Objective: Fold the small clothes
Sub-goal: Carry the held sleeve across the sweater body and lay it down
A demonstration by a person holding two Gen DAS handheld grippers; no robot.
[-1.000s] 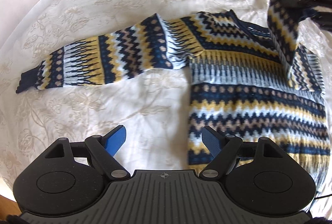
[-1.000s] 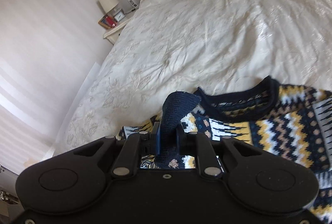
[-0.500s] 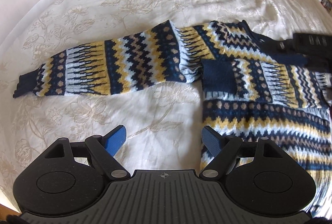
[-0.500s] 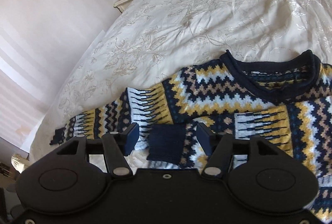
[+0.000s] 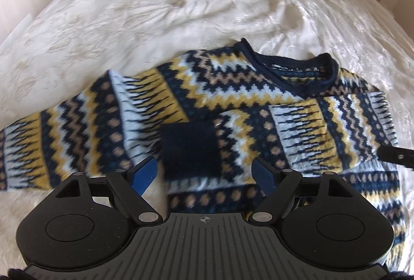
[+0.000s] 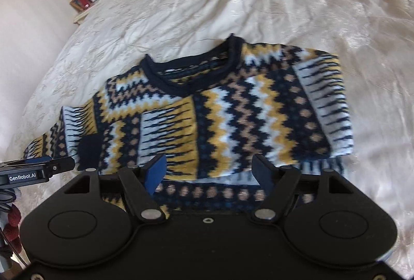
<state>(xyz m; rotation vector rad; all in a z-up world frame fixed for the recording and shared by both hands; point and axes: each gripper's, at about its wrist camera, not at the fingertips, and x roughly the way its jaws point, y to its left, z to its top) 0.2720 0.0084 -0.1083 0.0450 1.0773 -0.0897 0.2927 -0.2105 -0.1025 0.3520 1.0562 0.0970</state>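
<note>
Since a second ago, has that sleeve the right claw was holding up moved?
Yes. The sleeve has dropped and now lies flat across the sweater's chest, below the navy collar. The right claw is opening, nothing between its pads.

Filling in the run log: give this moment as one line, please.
step: sleeve folding | navy-yellow zigzag knitted sweater: flat on cream bedspread, one sleeve across chest, other outstretched | left gripper: open, empty | right gripper: opening, empty

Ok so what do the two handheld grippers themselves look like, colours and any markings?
Both are black plastic with two round discs, silver pivot screws and blue finger pads. The left gripper has a ribbed grey centre plate with a small crosshair mark; its side reads "GenRobot.AI", with cables behind. The right gripper has a plain black centre plate.
</note>
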